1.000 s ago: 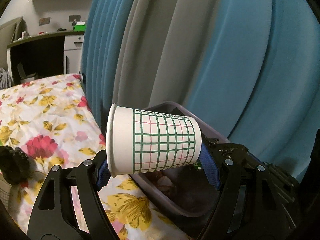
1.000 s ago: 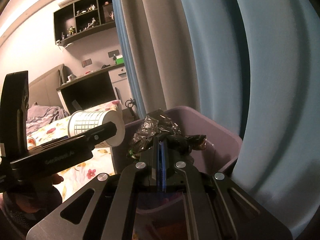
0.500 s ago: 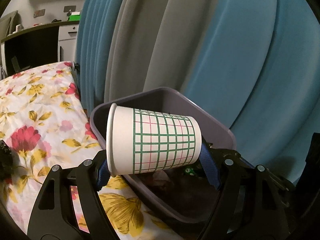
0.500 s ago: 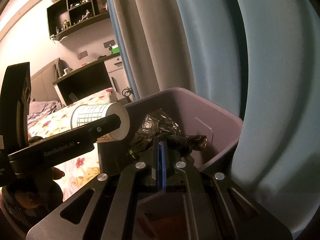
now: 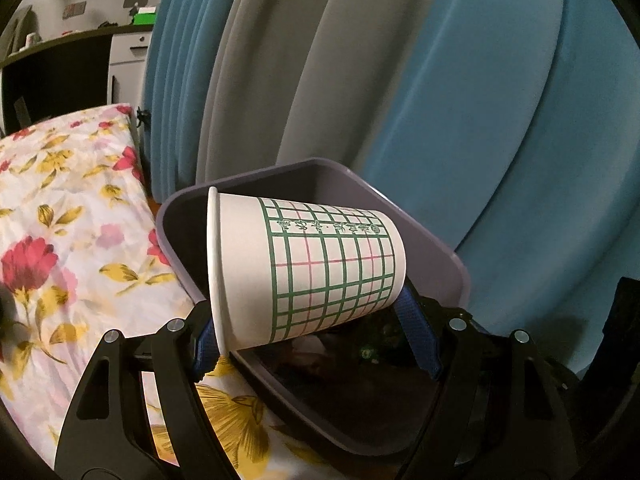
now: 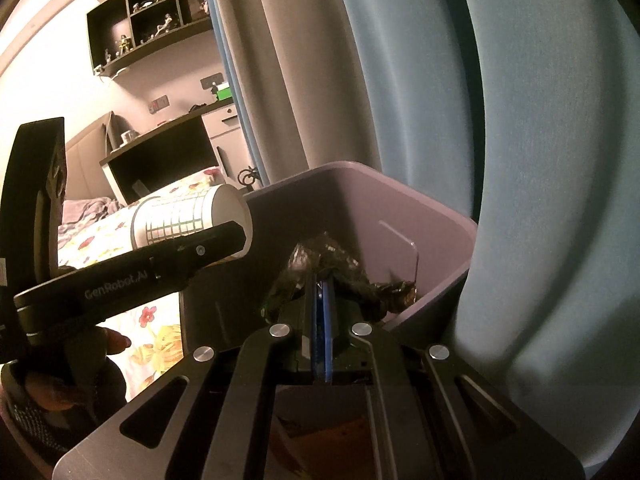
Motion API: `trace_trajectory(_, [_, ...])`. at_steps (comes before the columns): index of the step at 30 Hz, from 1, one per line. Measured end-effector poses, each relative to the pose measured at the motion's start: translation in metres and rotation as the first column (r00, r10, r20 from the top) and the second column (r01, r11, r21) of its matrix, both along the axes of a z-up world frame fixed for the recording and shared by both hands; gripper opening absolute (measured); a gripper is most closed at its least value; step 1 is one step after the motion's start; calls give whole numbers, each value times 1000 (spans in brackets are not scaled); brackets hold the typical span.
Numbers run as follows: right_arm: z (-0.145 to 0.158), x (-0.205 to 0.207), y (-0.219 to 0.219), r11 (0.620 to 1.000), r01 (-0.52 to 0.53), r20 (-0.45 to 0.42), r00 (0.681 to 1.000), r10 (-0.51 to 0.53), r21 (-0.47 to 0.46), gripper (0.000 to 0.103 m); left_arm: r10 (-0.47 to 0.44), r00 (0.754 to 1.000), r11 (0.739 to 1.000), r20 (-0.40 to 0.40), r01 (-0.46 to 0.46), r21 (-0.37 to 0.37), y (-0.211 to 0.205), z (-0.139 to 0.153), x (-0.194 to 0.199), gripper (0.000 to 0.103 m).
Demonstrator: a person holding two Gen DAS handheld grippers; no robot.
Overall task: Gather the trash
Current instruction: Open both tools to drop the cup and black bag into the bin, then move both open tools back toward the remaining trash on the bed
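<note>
Left gripper grasps the light, crushable paper cup end to end, over the bin. Right gripper is clamped on a flimsy, crinkly dark wrapper; both look weightless, so gentle pinches suffice.

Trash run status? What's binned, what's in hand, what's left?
Done: some dark scraps already lie in the purple bin. In hand: the left gripper holds a paper cup sideways over the bin; the right gripper is shut on a crumpled dark wrapper above the bin's opening. Left: both drops, neither item released yet. No other trash shows on the floral bedspread in these views.
</note>
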State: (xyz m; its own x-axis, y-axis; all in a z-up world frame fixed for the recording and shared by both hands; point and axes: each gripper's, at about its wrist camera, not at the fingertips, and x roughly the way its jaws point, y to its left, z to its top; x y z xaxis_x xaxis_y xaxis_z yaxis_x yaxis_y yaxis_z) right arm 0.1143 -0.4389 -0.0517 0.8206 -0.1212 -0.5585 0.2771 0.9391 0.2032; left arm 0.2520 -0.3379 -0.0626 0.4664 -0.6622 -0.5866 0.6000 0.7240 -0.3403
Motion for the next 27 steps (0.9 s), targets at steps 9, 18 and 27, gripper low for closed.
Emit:
trace_trajectory(9, [2, -2, 0, 1000, 16, 1, 1000, -16, -18, 31, 23, 998, 997, -65, -28, -73, 14, -2, 7, 89])
trace_trajectory(18, [13, -17, 4, 998, 53, 49, 998, -50, -45, 69, 75, 997, 993, -32, -77, -86, 40, 12, -6, 94])
trace_trajectory(27, [35, -44, 27, 993, 75, 148, 987, -60, -94, 87, 250, 966, 968, 68, -248, -28, 111, 31, -39, 94])
